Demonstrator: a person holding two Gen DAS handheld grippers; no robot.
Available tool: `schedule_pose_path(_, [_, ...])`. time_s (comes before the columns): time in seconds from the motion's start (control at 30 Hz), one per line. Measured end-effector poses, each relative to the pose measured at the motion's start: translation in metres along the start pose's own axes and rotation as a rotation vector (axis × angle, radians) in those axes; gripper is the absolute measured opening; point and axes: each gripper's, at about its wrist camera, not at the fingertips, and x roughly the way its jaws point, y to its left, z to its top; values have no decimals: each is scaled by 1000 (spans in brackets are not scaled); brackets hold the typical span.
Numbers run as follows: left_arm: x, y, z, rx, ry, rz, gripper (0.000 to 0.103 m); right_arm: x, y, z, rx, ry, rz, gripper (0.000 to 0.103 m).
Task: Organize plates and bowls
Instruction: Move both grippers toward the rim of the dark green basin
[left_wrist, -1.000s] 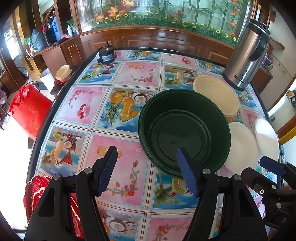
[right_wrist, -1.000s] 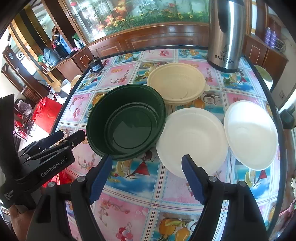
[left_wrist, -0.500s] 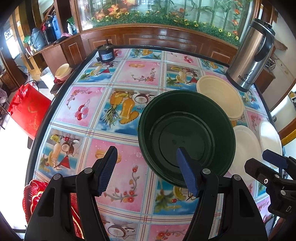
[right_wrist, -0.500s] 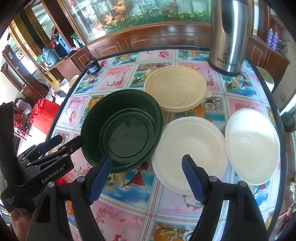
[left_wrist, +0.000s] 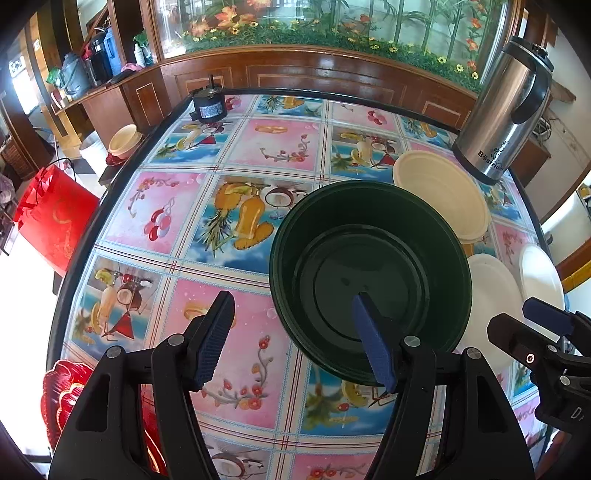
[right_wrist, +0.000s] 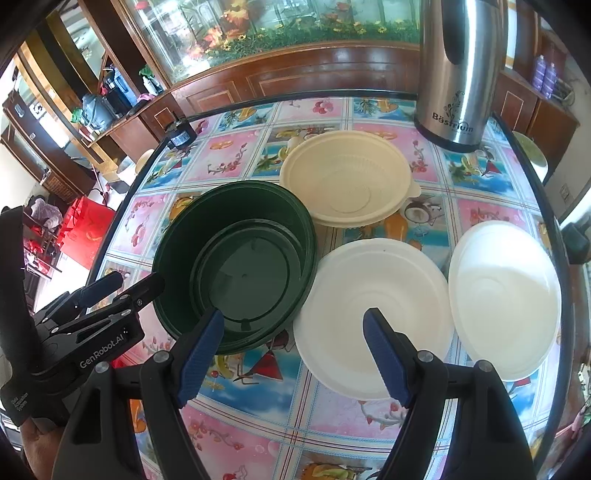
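Observation:
A dark green bowl (left_wrist: 369, 273) (right_wrist: 236, 266) stands mid-table, with a cream bowl (left_wrist: 439, 192) (right_wrist: 347, 181) behind it. To its right lie two white plates, one beside it (right_wrist: 373, 314) (left_wrist: 491, 295) and one further right (right_wrist: 506, 295) (left_wrist: 541, 273). My left gripper (left_wrist: 295, 341) (right_wrist: 110, 291) hangs open above the green bowl's near-left rim, one finger over the bowl's inside and one outside. My right gripper (right_wrist: 295, 350) (left_wrist: 535, 321) is open above the gap between green bowl and nearer plate, holding nothing.
A tall steel kettle (right_wrist: 458, 74) (left_wrist: 506, 110) stands at the back right of the fruit-patterned table (left_wrist: 236, 155). A small black device (left_wrist: 208, 107) sits at the far left corner. A red bag (left_wrist: 55, 218) is on the floor left of the table.
The right gripper has edged forward, so the plates and bowls sit lower and nearer its fingers. The left gripper has hardly moved. Both jaws keep the same width.

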Motion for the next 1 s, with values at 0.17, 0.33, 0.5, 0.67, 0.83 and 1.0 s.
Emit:
schedule_pose_path(0.17, [3, 1, 5, -19, 0, 1, 67, 4, -3, 6, -4, 2, -6, 78])
schedule_pose_path(0.33, [5, -1, 6, -14, 6, -2, 67, 12, -6, 14, -16, 12, -4, 78])
schedule_pose_path(0.5, [10, 0, 7, -20, 20, -5, 67, 19, -11, 25, -10, 24, 48, 78])
schedule_pose_path(0.67, [15, 1, 7, -25, 29, 3, 67, 25, -14, 36, -8, 35, 54, 78])
schedule_pose_path(0.83, [20, 0, 9, -27, 38, 11, 67, 31, -13, 40, -19, 54, 57, 78])
schedule_pose_path(1.0, [26, 0, 10, -34, 48, 12, 67, 37, -14, 43, -19, 67, 51, 78])
